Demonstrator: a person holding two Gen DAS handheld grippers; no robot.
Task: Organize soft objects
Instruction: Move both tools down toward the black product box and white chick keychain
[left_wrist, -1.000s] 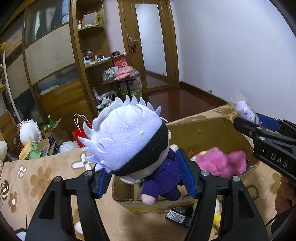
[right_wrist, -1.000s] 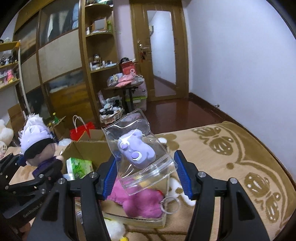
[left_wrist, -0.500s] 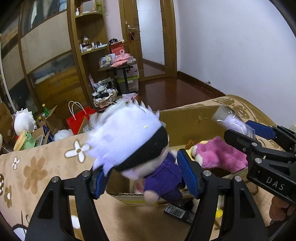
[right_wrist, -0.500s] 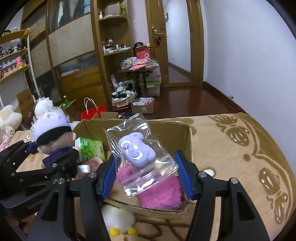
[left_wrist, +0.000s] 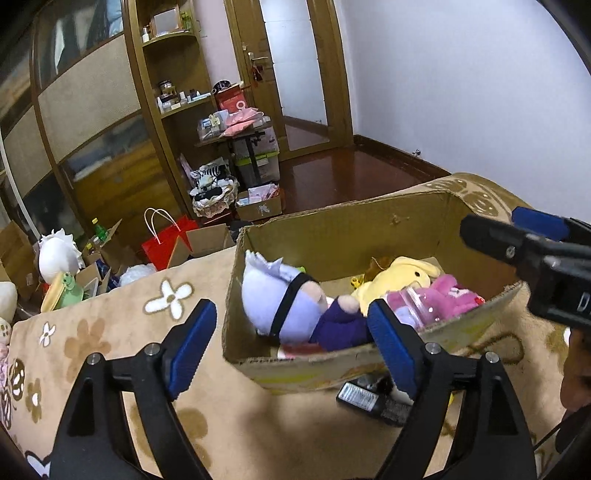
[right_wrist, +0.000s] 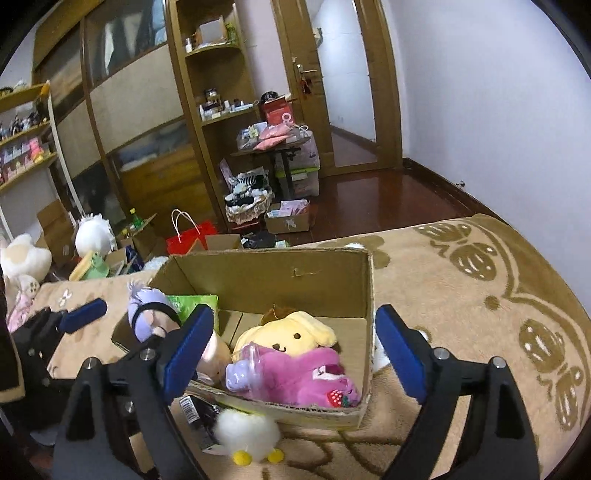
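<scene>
A cardboard box (left_wrist: 343, 225) (right_wrist: 280, 277) stands on a tan patterned blanket. Inside lie a white-haired doll in purple clothes (left_wrist: 288, 306) (right_wrist: 147, 314), a yellow dog plush (left_wrist: 402, 277) (right_wrist: 291, 332), a pink plush (left_wrist: 447, 299) (right_wrist: 306, 376) and a clear bag with a purple toy (right_wrist: 240, 369). My left gripper (left_wrist: 291, 347) is open and empty just before the box's near wall. My right gripper (right_wrist: 295, 350) is open and empty above the box's near side; it shows at the right edge of the left wrist view (left_wrist: 524, 251).
A white fluffy plush with yellow feet (right_wrist: 247, 435) and a black barcoded item (left_wrist: 369, 400) lie on the blanket against the box's near wall. A green tissue pack (right_wrist: 192, 302) sits in the box. The floor beyond holds a red bag (left_wrist: 166, 243), boxes and shelves.
My left gripper opened and let go of the white-haired doll, which now lies in the box. My right gripper opened and let go of the bagged purple toy, now in the box.
</scene>
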